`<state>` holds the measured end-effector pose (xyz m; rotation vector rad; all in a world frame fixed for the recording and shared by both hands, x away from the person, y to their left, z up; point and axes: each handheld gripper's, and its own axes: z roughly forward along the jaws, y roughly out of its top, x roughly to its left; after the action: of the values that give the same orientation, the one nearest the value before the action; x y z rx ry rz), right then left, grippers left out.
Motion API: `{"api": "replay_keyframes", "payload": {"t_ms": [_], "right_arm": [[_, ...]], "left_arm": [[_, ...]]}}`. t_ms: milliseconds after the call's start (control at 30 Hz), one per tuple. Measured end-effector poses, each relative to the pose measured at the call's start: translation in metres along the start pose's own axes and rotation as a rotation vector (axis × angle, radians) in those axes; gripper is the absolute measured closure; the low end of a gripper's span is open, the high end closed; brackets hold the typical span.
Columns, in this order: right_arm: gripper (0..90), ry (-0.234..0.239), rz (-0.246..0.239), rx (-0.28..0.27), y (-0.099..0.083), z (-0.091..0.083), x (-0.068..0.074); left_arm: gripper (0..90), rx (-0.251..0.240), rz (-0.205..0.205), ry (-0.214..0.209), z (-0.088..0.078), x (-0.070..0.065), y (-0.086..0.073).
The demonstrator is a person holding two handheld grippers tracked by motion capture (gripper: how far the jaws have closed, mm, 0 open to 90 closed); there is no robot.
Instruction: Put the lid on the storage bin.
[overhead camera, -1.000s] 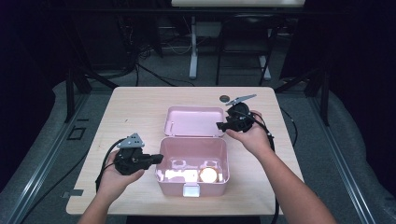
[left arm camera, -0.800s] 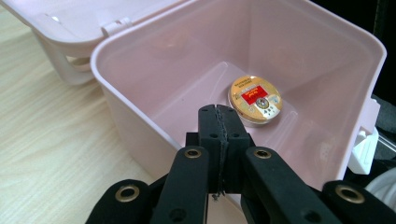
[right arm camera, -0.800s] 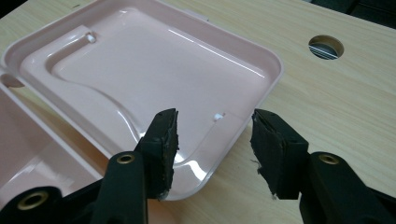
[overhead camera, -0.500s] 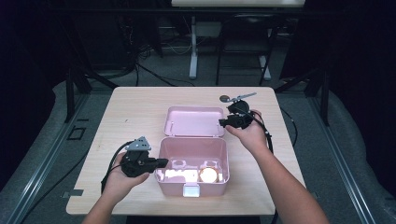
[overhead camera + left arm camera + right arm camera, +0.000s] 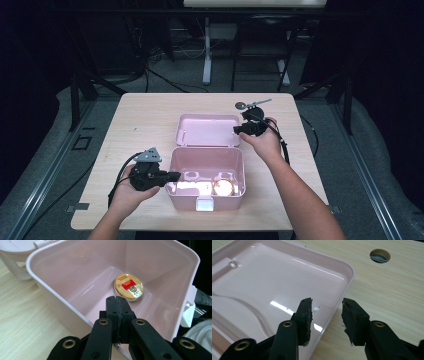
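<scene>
Gold tin (image 5: 129,287), red label unreadable

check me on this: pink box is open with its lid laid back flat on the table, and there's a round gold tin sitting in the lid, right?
Not quite. The round gold tin sits inside the pink box itself, not in the lid, as the left gripper view shows. The rest holds.
</scene>
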<state>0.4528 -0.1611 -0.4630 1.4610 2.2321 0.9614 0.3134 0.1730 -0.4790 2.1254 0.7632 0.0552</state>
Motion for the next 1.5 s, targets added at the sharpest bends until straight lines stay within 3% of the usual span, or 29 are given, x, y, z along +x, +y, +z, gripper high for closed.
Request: {"api": "replay_keyframes", "payload": {"t_ms": [333,800,1167,1500], "right_arm": [[59.3,-0.005,0.021,-0.003,0.001,0.008,-0.006],[59.4,0.005,0.042,0.000,0.004,0.018,-0.008],[69.0,-0.021,0.108,-0.008,0.007,0.027,-0.020],[74.3,-0.049,0.135,0.014,0.009,0.035,-0.015]], "left_arm": [[90.0,-0.002,-0.005,-0.023,0.005,-0.002,-0.004],[90.0,0.001,0.011,-0.008,0.005,-0.007,-0.007],[90.0,0.002,0.010,-0.020,0.005,-0.006,-0.008],[90.0,0.002,0.006,-0.025,0.005,-0.006,-0.008]]}}
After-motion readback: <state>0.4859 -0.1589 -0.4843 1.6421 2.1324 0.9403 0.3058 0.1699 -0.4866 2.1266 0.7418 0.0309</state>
